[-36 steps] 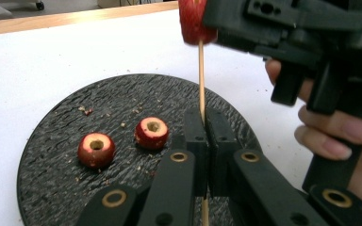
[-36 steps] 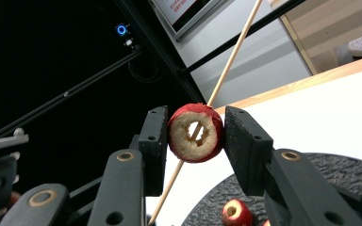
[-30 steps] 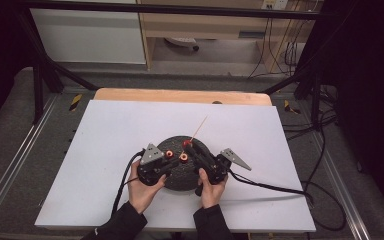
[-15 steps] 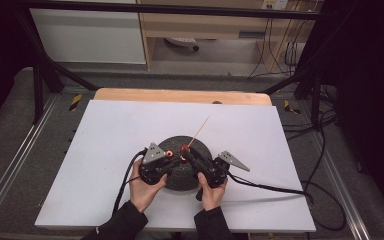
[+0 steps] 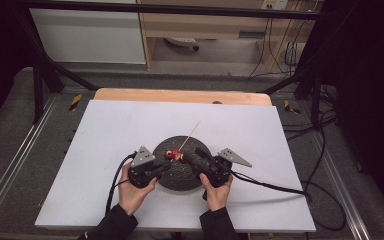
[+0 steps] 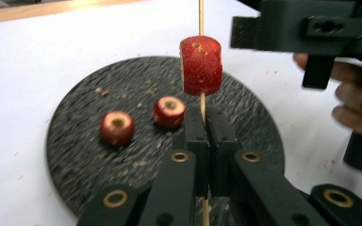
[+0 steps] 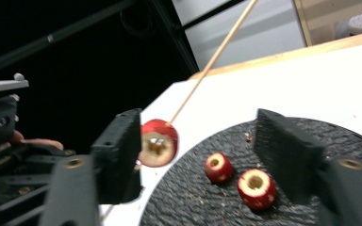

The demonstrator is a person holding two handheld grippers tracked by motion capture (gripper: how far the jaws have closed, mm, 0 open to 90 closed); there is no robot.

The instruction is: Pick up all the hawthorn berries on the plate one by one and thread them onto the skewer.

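A thin wooden skewer [image 6: 201, 14] stands up from my left gripper [image 6: 206, 136], which is shut on its lower end. A red strawberry piece [image 6: 201, 65] is threaded on it just above the jaws. In the high view the skewer [image 5: 191, 134] slants up and right over the black round plate [image 5: 180, 177], with the left gripper [image 5: 163, 163] at the plate's left. My right gripper [image 7: 198, 129] is open, and the skewered strawberry piece [image 7: 158, 142] sits just inside its left jaw. Two more cored strawberry pieces [image 6: 117, 127] [image 6: 169, 112] lie on the plate [image 6: 75, 155].
The plate rests on a white board [image 5: 105, 135] over a wooden table edge [image 5: 180, 95]. Crumbs dot the plate. Cables [image 5: 280, 187] trail right and left from the grippers. Metal frame rails [image 5: 15, 165] run along both sides.
The skewer's tip has swung slightly to the left. Both hands and grippers have barely shifted over the plate.
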